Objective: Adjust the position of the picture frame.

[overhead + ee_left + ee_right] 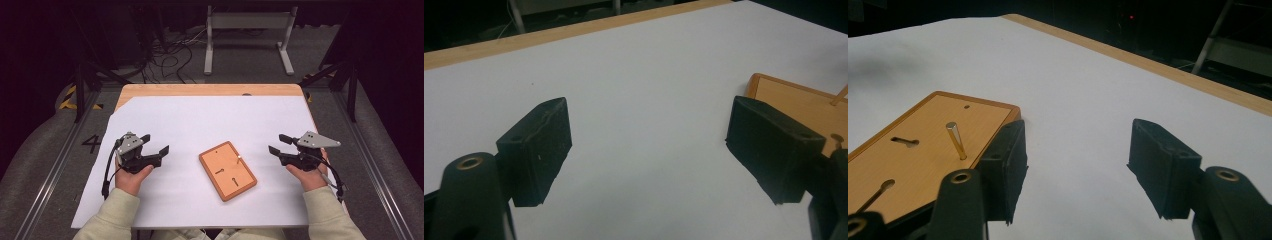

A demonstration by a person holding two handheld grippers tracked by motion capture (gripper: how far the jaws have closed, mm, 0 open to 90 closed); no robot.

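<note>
Jaws spread wide on both, nothing held. Left gripper (pixel 156 143) and right gripper (pixel 278 144) flank the wooden board (pixel 227 170), each apart from it. Board lies mid white sheet (pixel 200 120) on the counter (pixel 150 90), one brass pin (pixel 956 140) upright. Bare sheet all round, far edge well off.

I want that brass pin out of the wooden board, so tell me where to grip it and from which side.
Grip the brass pin on its bare upper shaft, near the top, coming from above with the right claw, which is open and nearest. The pin stands tilted from the wooden board, so match the jaws to its lean and probably pull along that line.
</note>
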